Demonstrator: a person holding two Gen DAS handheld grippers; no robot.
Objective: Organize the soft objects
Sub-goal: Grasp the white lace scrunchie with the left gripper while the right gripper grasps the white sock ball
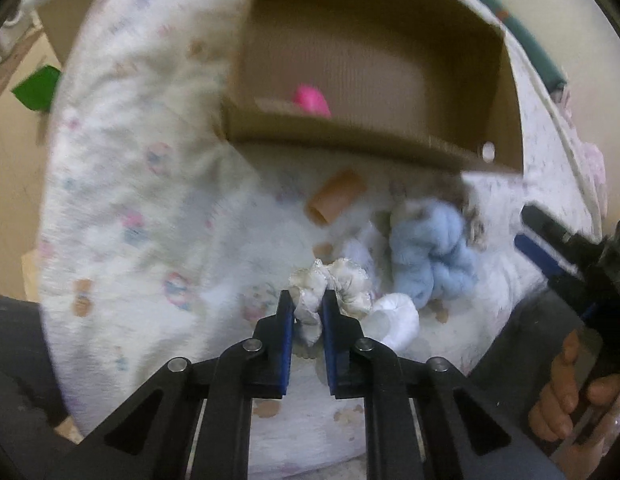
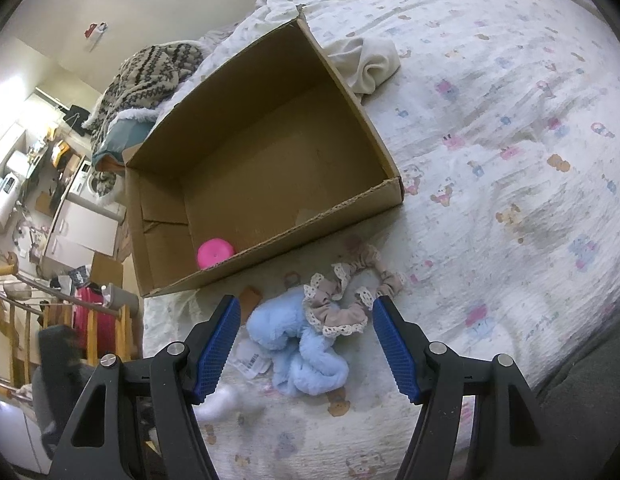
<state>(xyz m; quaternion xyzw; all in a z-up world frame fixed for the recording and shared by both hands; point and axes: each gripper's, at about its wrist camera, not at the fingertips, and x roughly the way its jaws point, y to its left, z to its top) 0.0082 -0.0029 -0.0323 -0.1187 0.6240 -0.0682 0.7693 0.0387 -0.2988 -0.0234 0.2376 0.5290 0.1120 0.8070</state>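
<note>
Below, a cream scrunchie on the bed is pinched by the left claw. Right claw is held spread above a blue plush, near the box.

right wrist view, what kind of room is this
Probably a lived-in bedroom: a bed under a white cartoon-print bedsheet, a grey patterned knit blanket heaped at its far end, and cluttered white cabinets beyond.

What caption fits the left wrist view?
Left gripper pinches a white scrunchie on the bed, near the box.
</note>
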